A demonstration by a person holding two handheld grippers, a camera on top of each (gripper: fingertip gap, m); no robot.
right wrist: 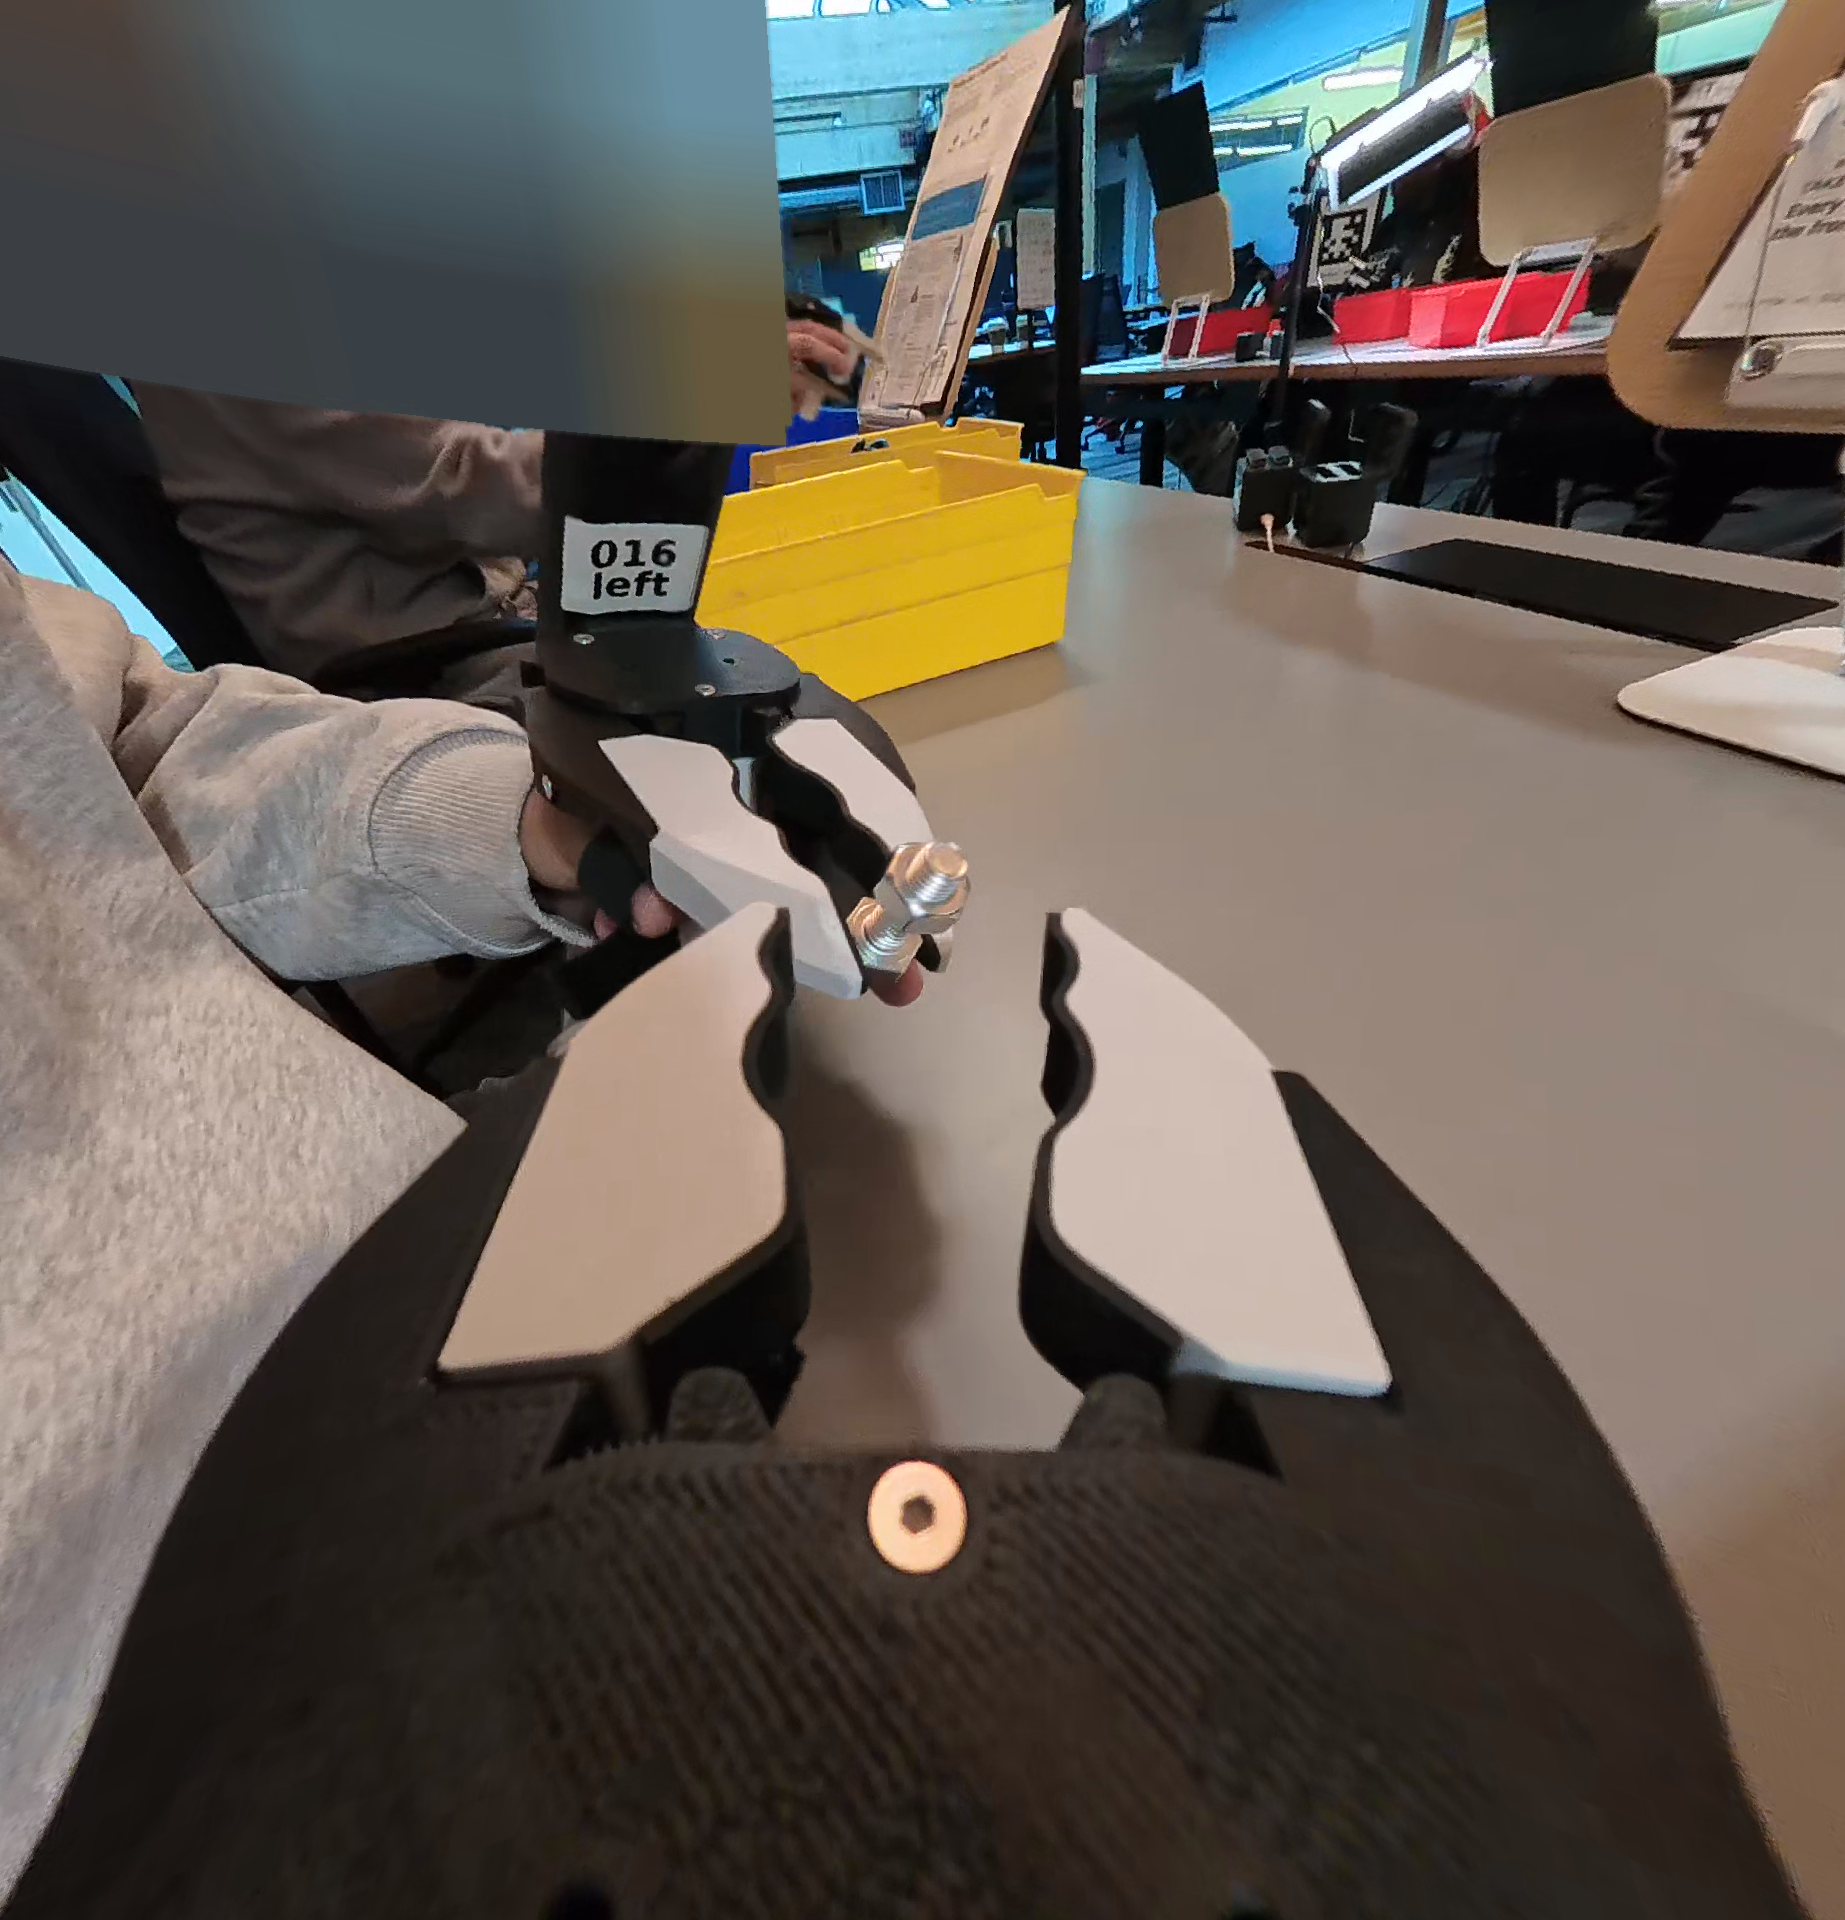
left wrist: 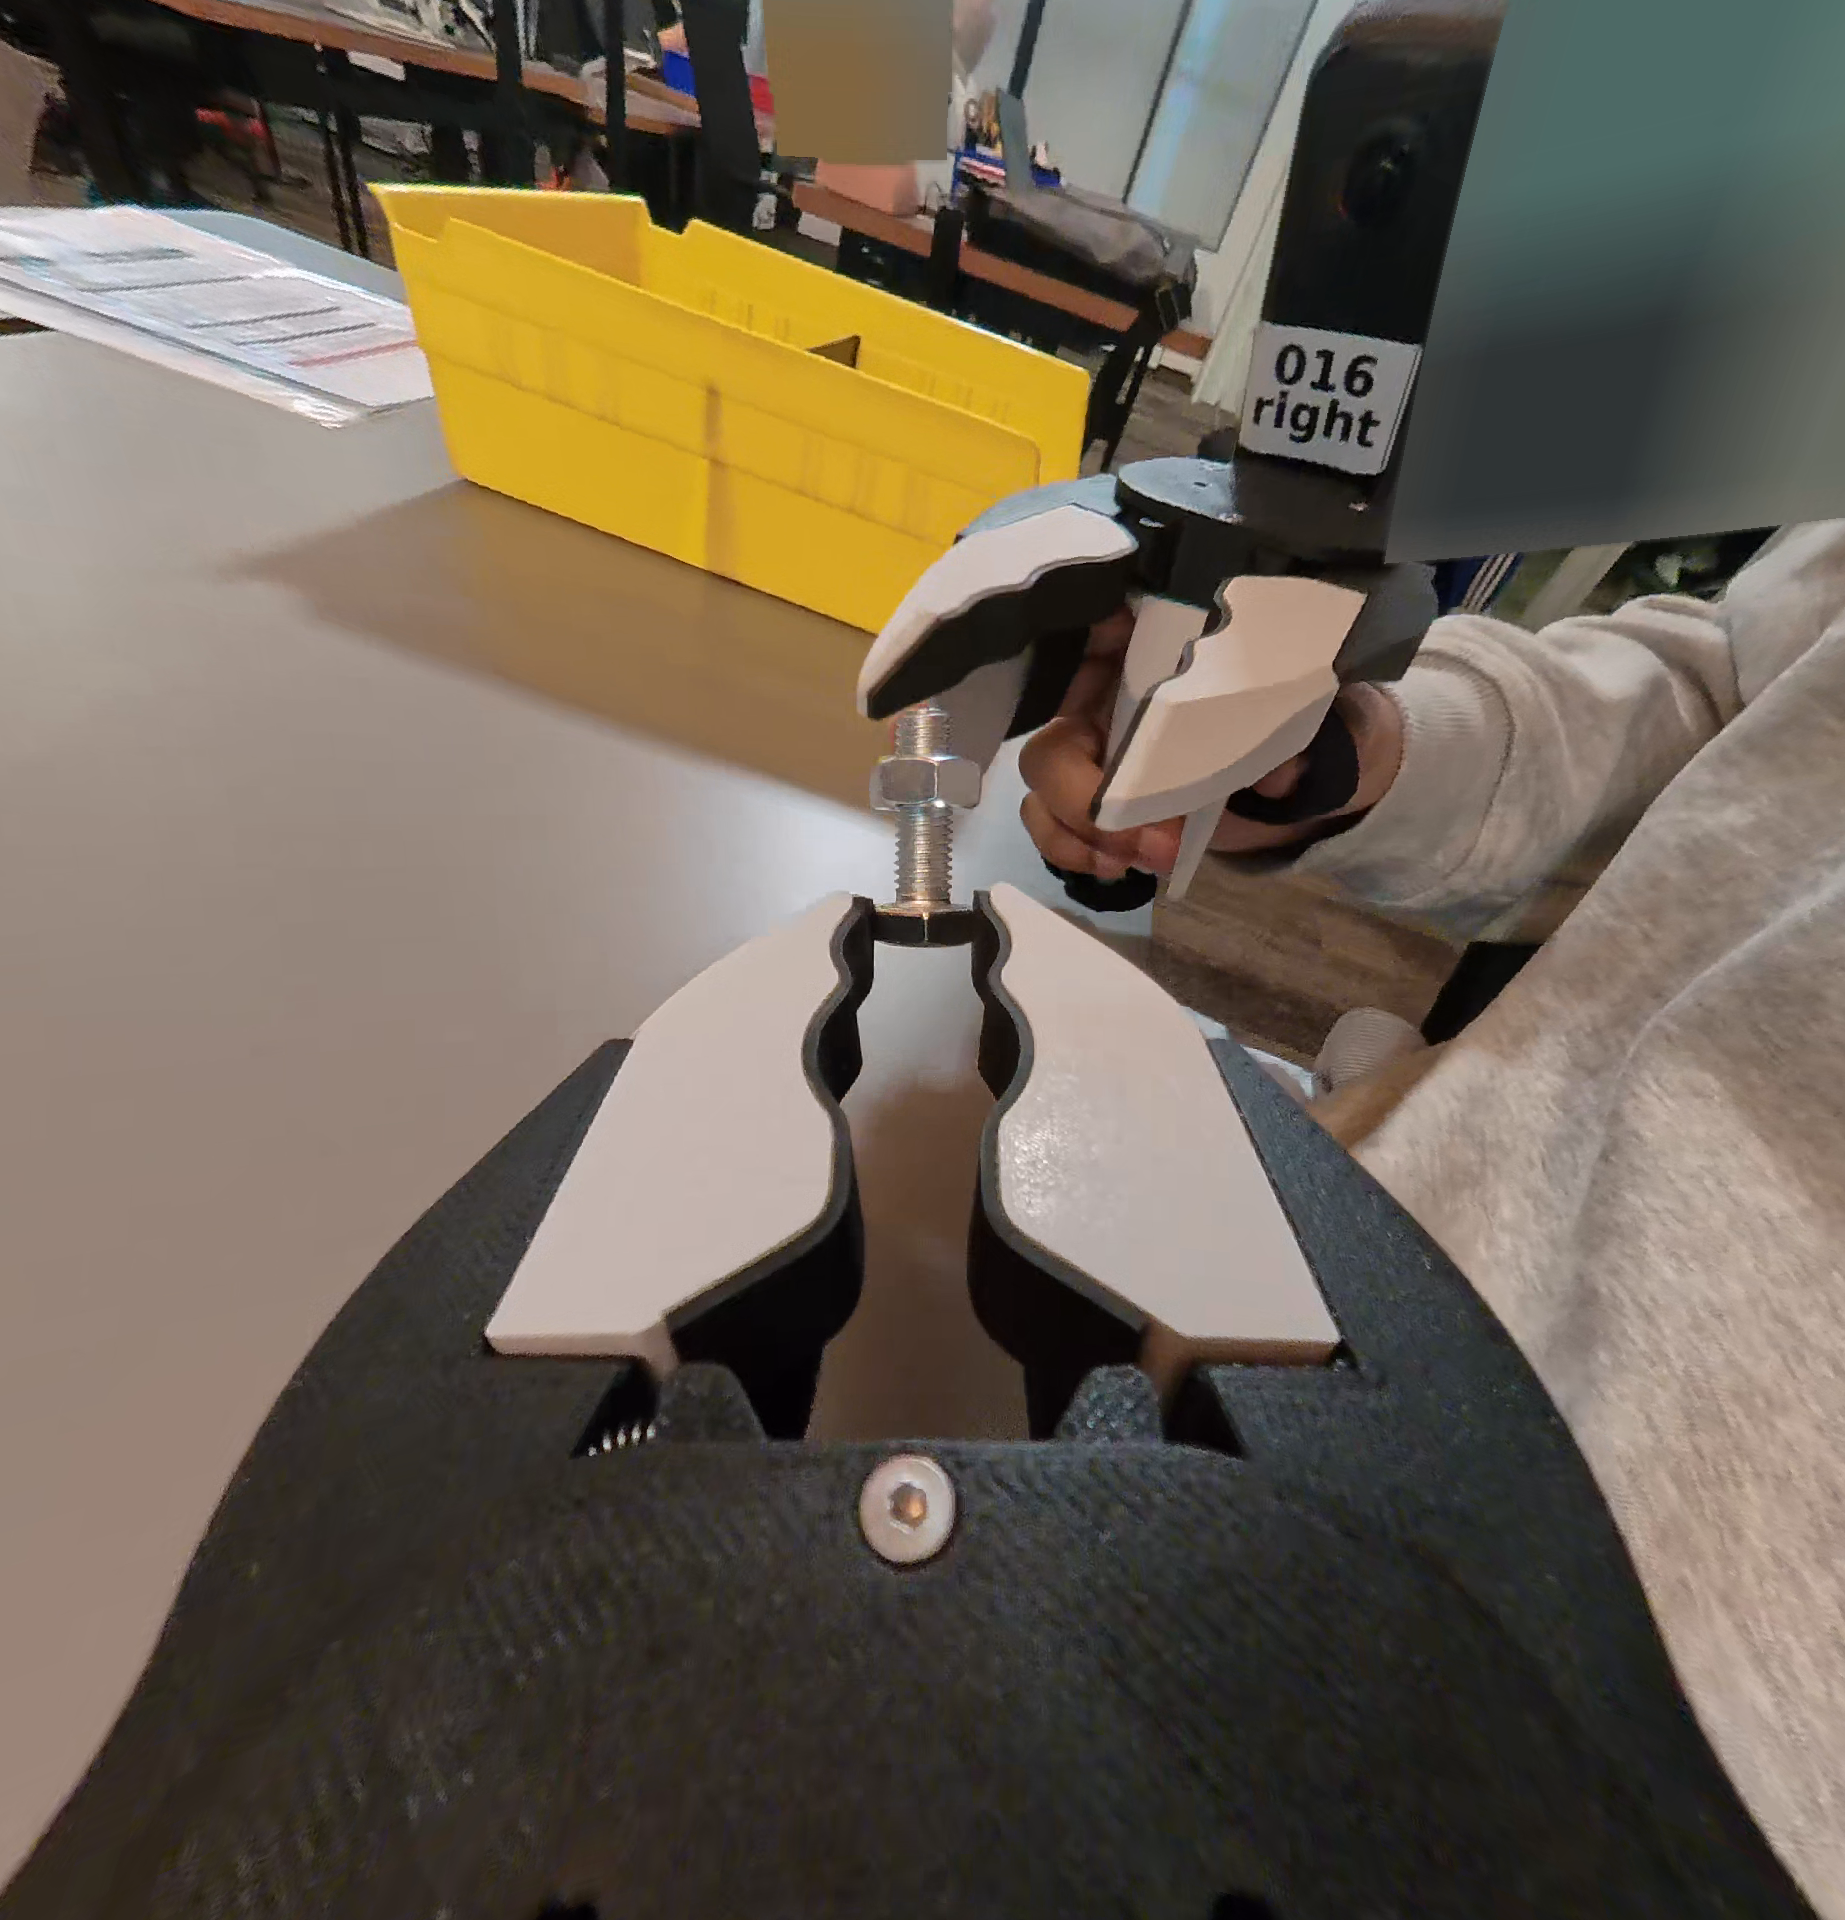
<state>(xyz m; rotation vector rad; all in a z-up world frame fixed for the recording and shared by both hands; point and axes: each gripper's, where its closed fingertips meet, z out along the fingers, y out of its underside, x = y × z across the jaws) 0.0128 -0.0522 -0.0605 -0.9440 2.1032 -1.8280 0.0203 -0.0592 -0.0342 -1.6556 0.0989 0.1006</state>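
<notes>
My left gripper [left wrist: 920, 906] is shut on the head of a silver bolt [left wrist: 920, 862] and holds it upright above the grey table [left wrist: 274, 831]. A silver hex nut [left wrist: 926, 781] sits on the thread, near the top. My right gripper [left wrist: 1011, 764] is open and hangs over the bolt from the right, one fingertip by the bolt's top end. In the right wrist view, the right gripper [right wrist: 918, 930] is open and empty. The left gripper [right wrist: 882, 961], with the bolt [right wrist: 897, 920] and nut [right wrist: 923, 883], is just beyond its fingertips.
A yellow plastic bin [left wrist: 689, 416] stands on the table behind the grippers; it also shows in the right wrist view [right wrist: 897, 582]. A printed sheet [left wrist: 170, 291] lies at far left. A white stand base [right wrist: 1749, 707], black mat [right wrist: 1572, 592] and small black blocks [right wrist: 1313, 499] sit at right. The tips of both grippers are at nearly the same place.
</notes>
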